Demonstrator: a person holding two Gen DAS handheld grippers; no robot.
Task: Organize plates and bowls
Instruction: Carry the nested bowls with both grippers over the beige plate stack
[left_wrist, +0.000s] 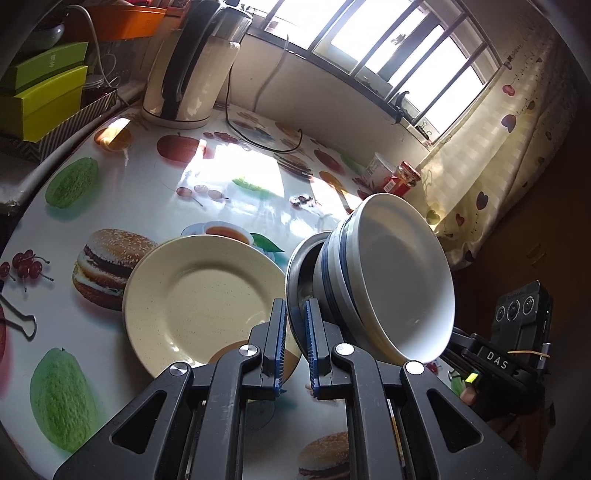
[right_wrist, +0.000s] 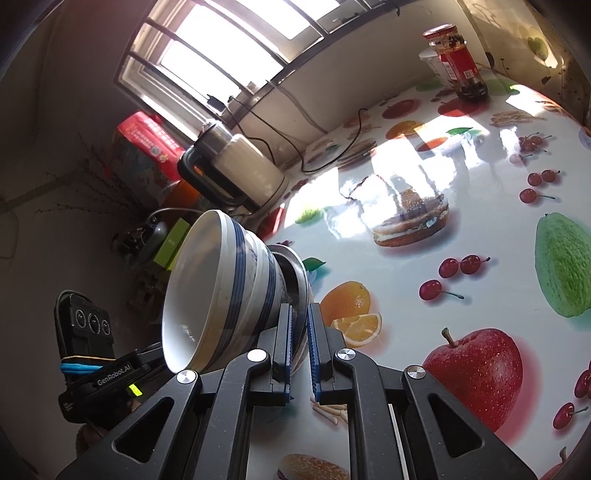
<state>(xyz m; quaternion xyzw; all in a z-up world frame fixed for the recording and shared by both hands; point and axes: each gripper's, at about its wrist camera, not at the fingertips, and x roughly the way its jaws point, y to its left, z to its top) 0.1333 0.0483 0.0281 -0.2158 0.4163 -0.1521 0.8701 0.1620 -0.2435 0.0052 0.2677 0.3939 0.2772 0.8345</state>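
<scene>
Left wrist view: left tool (left_wrist: 296, 341) clenched on the rim of the metal plate (left_wrist: 295, 266), with stacked blue-striped bowls (left_wrist: 388, 277) tilted on it, to the tool's right. Cream plate (left_wrist: 199, 299) lies flat on the surface (left_wrist: 147, 184), just left of the tool. Right wrist view: right tool (right_wrist: 300, 345) grips the same metal plate's rim, bowls (right_wrist: 221, 288) to its left.

Fruit-print table (left_wrist: 155, 192): cream plate (left_wrist: 199, 299), kettle (left_wrist: 192, 70), red-label jar (right_wrist: 456, 62), binder clip (left_wrist: 20, 325).
</scene>
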